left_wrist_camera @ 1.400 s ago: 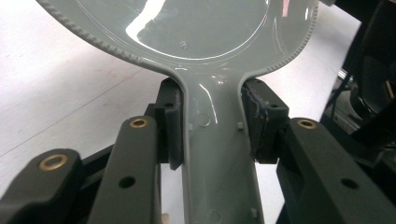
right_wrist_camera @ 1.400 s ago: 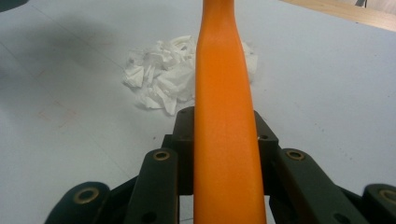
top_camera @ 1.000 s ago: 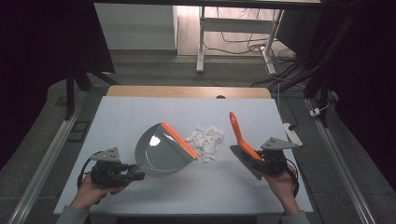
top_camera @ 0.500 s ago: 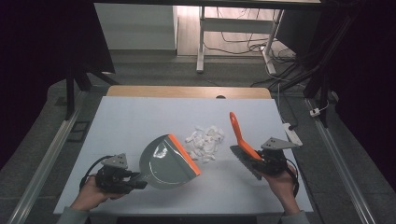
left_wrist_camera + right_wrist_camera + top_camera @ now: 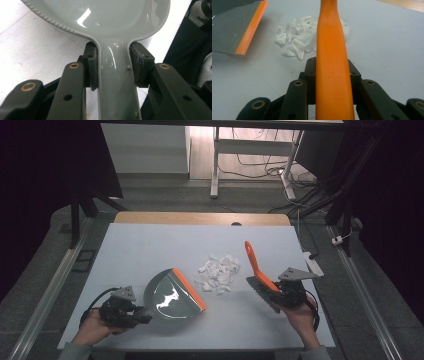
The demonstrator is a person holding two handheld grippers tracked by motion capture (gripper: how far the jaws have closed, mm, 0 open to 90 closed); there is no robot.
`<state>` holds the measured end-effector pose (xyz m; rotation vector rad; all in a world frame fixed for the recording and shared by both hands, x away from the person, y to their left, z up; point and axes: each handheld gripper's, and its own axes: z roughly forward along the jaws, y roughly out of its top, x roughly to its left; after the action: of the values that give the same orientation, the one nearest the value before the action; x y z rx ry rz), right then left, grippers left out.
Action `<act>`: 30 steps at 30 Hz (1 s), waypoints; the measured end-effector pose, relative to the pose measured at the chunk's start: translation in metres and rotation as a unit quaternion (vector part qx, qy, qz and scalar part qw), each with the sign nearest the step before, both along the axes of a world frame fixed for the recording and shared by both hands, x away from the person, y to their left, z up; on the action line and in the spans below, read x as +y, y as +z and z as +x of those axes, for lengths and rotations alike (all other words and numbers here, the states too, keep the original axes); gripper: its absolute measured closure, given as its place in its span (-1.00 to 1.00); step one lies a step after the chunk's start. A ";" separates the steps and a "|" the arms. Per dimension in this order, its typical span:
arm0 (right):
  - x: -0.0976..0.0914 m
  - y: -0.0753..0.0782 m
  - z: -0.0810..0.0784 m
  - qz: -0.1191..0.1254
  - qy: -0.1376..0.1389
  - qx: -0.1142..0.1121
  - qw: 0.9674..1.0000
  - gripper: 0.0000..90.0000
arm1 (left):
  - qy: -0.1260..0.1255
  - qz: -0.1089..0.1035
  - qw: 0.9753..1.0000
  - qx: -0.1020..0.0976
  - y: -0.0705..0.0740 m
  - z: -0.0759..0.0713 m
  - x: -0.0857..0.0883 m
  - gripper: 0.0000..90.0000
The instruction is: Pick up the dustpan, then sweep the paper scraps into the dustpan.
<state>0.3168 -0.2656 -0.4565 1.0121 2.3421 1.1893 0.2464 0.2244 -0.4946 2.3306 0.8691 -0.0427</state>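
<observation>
A grey dustpan (image 5: 170,296) with an orange lip (image 5: 190,289) lies low on the white table (image 5: 150,245) at the front left, its lip facing right. My left gripper (image 5: 141,312) is shut on the dustpan's handle (image 5: 116,75), one pad on each side. A pile of white paper scraps (image 5: 218,272) lies just right of the lip. My right gripper (image 5: 276,293) is shut on an orange-handled brush (image 5: 256,265), whose handle (image 5: 332,50) points toward the scraps (image 5: 297,40). The dustpan (image 5: 234,27) lies left of them in the right gripper view.
A white power strip (image 5: 312,262) lies at the table's right edge. A wooden strip (image 5: 200,218) runs along the far edge. Metal rails (image 5: 50,285) flank the table, and a desk frame (image 5: 215,165) stands beyond it.
The dustpan has tipped down flatter and come closer to the front edge with my left hand. The right hand and brush have kept still.
</observation>
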 end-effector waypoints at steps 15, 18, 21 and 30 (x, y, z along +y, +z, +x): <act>0.002 0.002 0.003 0.003 -0.004 -0.007 1.000 0.57 | 0.006 0.006 1.000 0.015 -0.004 0.005 -0.009 0.36; 0.004 0.003 0.006 0.005 -0.004 -0.009 1.000 0.57 | 0.007 0.004 1.000 0.014 -0.004 0.006 -0.009 0.36; 0.008 0.005 0.012 0.006 -0.005 -0.011 1.000 0.57 | 0.006 0.004 1.000 0.015 -0.005 0.006 -0.009 0.36; 0.025 0.012 0.036 0.005 -0.005 -0.021 1.000 0.57 | 0.004 0.005 1.000 0.019 -0.007 0.007 -0.013 0.36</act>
<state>0.3528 -0.2407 -0.4447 0.9908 2.2983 1.2074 0.2537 0.2117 -0.5015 2.3427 0.8978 -0.0789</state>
